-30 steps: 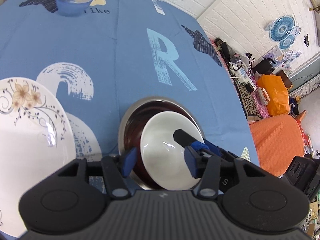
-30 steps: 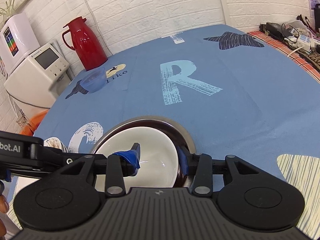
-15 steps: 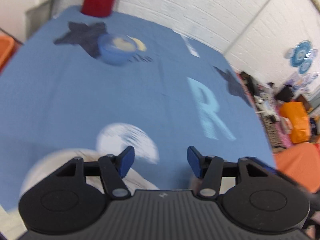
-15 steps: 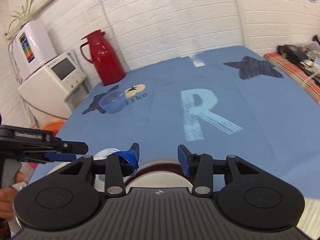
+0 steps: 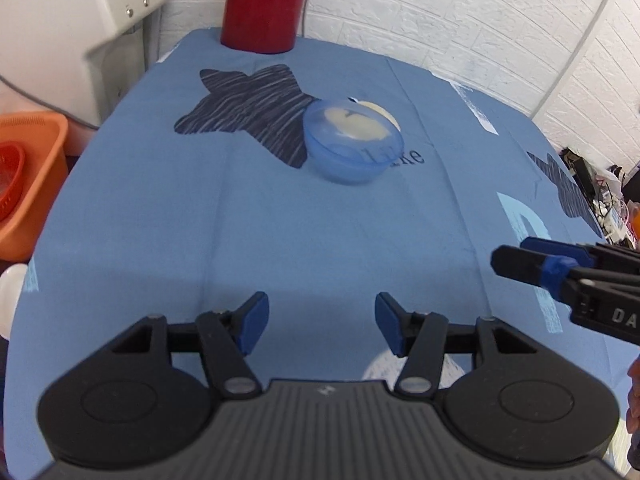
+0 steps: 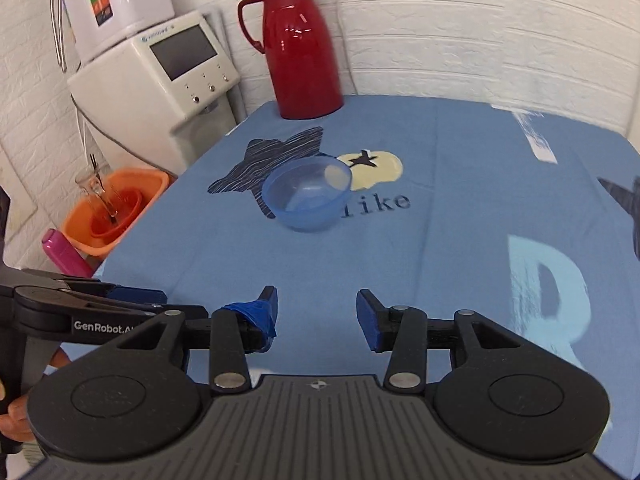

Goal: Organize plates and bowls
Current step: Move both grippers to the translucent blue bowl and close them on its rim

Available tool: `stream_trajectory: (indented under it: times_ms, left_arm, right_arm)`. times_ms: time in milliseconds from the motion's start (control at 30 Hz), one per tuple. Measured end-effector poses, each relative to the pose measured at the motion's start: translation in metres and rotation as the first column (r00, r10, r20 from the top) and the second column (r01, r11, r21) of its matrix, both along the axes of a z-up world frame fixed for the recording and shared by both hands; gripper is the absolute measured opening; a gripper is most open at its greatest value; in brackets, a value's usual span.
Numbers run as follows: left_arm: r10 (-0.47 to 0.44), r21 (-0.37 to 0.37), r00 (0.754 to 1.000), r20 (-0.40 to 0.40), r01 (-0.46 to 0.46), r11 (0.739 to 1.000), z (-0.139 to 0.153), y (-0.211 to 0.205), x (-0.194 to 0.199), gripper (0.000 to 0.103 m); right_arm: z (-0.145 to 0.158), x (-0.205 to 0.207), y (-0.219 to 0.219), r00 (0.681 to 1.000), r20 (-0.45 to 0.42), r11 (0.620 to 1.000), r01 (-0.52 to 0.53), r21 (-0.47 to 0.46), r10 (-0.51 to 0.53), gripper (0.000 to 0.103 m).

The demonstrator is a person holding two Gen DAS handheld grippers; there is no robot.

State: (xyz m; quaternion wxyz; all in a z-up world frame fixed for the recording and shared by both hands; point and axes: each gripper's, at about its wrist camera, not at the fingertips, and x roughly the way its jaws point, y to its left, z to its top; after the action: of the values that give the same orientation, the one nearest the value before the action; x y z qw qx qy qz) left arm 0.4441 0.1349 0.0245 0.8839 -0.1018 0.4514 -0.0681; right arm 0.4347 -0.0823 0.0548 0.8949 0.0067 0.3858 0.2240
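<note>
A translucent blue bowl (image 5: 352, 142) (image 6: 307, 195) stands upright on the blue tablecloth (image 5: 280, 216) (image 6: 440, 240), beside a dark star print. My left gripper (image 5: 318, 322) is open and empty, well short of the bowl. My right gripper (image 6: 316, 314) is also open and empty, pointing at the same bowl from farther right. Each gripper shows in the other's view: the right one (image 5: 540, 266) at the right edge, the left one (image 6: 120, 300) at the lower left. The stacked bowls and the flowered plate are out of view.
A red thermos jug (image 5: 262, 4) (image 6: 302, 44) stands at the table's far edge. A white water dispenser (image 6: 160, 76) sits beyond the left edge. An orange basin (image 6: 116, 208) (image 5: 24, 184) lies below the table's left side, with a pink bottle (image 6: 64, 256) near it.
Both grippers have lifted away from the white bowl nested in the metal bowl and swung up toward the blue bowl, which now sits much closer in both views.
</note>
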Motion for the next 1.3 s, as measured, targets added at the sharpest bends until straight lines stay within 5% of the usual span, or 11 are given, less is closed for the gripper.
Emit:
stream_trajectory:
  times_ms: [300,500,967,1133,1300]
  left_arm:
    - [0.038,-0.134,0.998,0.051,-0.031,0.990,0.021,0.032,0.083,0.059]
    - [0.088,-0.180,0.996,0.002,-0.086,0.980,0.000,0.033,0.136,0.060]
    - [0.139,-0.102,0.990,-0.031,-0.141,0.985,-0.033,0.020,0.155,0.059]
    - [0.161,-0.095,0.986,-0.043,-0.164,0.982,-0.034,0.023,0.155,0.016]
    - [0.139,-0.146,0.987,-0.078,-0.150,0.978,-0.032,0.022,0.147,0.000]
  right_arm:
    - [-0.009,0.096,0.015,0.994,-0.074,0.995,0.084,0.057,-0.080,0.029]
    - [-0.030,0.147,0.029,0.987,-0.089,0.991,0.130,-0.002,-0.130,0.031]
    - [-0.062,0.172,0.051,0.992,-0.098,0.996,0.072,-0.046,-0.077,0.029]
    - [-0.061,0.164,0.055,0.995,-0.092,0.998,0.040,-0.041,-0.044,0.024]
    - [-0.056,0.151,0.070,0.995,-0.098,0.999,-0.005,-0.047,0.000,0.020]
